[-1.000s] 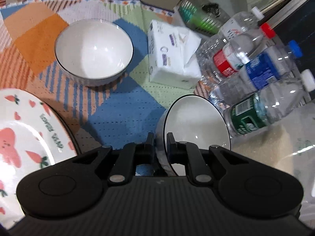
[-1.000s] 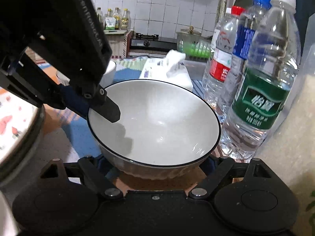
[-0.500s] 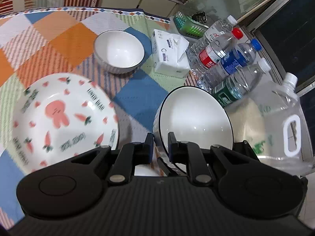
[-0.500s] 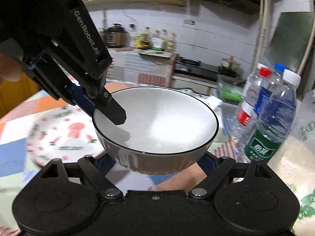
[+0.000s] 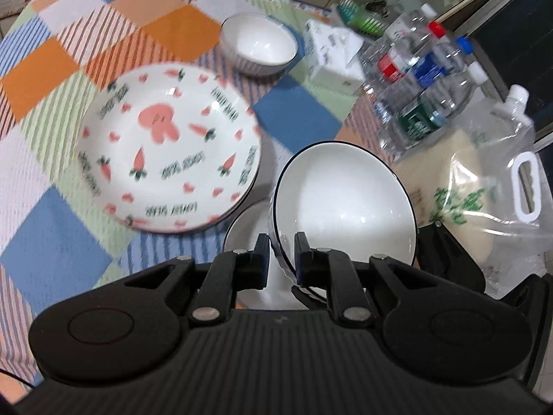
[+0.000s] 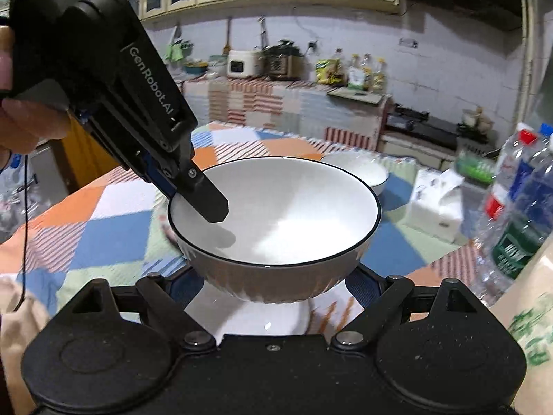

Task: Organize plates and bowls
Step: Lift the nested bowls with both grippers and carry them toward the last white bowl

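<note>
Left gripper [image 5: 281, 256] clamps the rim of the glazed bowl [image 5: 342, 204], rigid, slippery, breakable; right gripper [image 6: 276, 276] spread beneath, steadying.

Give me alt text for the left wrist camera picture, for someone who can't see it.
The left gripper pinches the rim of a white, dark-rimmed bowl, holding it above a patchwork tablecloth. To its left lies a rabbit-and-carrot plate; farther back are a second white bowl, a tissue pack and water bottles.
</note>
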The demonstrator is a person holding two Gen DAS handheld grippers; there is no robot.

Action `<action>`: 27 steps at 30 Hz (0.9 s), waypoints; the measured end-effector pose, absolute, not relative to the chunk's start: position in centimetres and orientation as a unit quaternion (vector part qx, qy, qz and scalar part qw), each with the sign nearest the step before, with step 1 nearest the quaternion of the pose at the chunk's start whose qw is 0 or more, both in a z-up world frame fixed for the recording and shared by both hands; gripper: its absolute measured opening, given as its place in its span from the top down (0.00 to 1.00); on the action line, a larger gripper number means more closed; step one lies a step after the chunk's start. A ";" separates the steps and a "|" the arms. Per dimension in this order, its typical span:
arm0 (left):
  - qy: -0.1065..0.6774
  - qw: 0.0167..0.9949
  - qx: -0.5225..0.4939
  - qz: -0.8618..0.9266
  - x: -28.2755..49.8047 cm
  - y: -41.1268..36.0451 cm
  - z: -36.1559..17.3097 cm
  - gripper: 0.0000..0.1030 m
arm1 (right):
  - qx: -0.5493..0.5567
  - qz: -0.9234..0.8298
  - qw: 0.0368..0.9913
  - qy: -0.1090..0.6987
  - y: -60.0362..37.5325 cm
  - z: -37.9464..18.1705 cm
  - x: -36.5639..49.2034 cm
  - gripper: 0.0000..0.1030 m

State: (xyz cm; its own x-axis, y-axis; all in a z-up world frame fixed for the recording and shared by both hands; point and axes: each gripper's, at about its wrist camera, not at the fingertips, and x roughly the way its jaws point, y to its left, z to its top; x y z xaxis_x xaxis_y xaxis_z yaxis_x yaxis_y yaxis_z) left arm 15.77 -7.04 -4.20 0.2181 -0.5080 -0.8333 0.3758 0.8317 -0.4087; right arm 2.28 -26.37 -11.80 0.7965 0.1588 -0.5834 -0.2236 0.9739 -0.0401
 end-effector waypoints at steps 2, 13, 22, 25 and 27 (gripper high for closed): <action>0.563 0.775 -0.061 -0.282 15.6 -6.6 -4.8 0.87 | -0.050 0.110 0.942 0.312 -26.0 -12.4 2.2 0.11; 0.590 0.763 -0.008 -0.265 14.8 -7.2 -7.0 0.88 | -0.046 0.135 0.926 0.349 -25.1 -14.3 1.3 0.11; 0.557 0.785 0.080 -0.260 13.3 -9.1 -7.1 0.88 | -0.061 0.131 0.924 0.354 -24.5 -14.4 1.3 0.11; 0.550 0.789 0.094 -0.256 13.0 -9.4 -7.0 0.88 | -0.061 0.129 0.922 0.359 -24.5 -14.3 1.4 0.11; 0.550 0.790 0.099 -0.252 12.9 -9.5 -7.1 0.88 | -0.063 0.127 0.920 0.366 -24.5 -14.2 1.5 0.10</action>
State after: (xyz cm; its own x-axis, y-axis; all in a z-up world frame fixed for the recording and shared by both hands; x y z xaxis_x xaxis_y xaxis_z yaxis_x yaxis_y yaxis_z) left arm 12.85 -9.51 -7.11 0.2668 -0.2899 -0.9191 0.5074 0.8531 -0.1218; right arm 1.45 -24.45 -14.16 0.7000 0.1879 -0.6890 -0.2799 0.9597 -0.0227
